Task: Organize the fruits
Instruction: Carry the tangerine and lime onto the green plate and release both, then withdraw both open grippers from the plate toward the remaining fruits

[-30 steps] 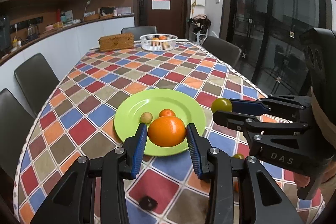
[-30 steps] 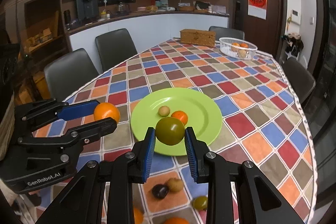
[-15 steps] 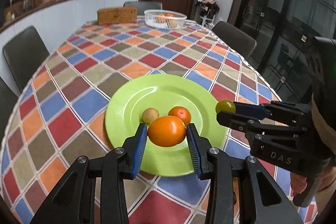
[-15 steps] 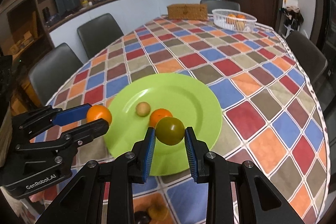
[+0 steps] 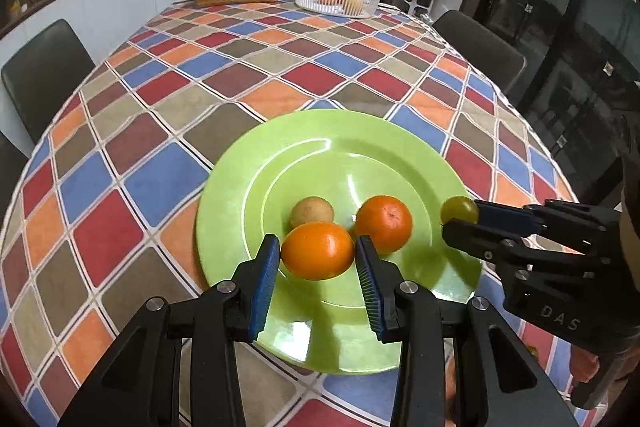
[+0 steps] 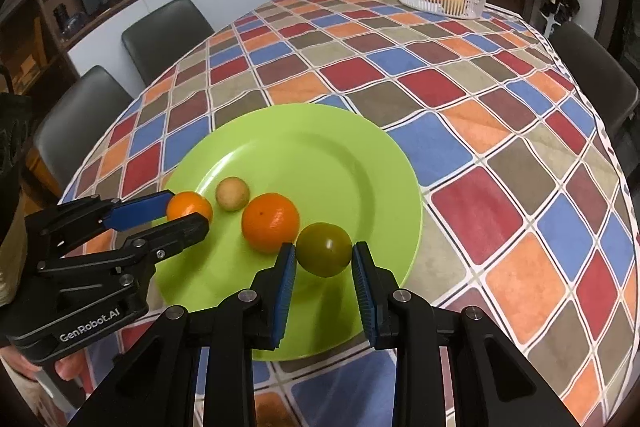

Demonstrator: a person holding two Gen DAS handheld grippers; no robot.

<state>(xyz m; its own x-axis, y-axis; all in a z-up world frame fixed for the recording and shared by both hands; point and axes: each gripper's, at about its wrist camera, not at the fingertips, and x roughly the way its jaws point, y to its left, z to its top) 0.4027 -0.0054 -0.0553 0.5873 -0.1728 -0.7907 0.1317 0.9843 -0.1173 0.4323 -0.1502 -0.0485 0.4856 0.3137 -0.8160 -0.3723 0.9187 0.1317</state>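
Left wrist view: left gripper (image 5: 318,255) is clamping an orange (image 5: 318,251); right gripper (image 6: 323,257) is pinching a green fruit (image 6: 324,249); releasing above the plate (image 5: 320,147) beyond the fingertips risks rolling.

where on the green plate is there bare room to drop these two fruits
The far half of the round green plate is bare, bordered by its far rim and the small tan fruit. The right part, beyond the loose orange, is also free. The near-left is crowded: left gripper with its orange, right gripper with the green fruit.
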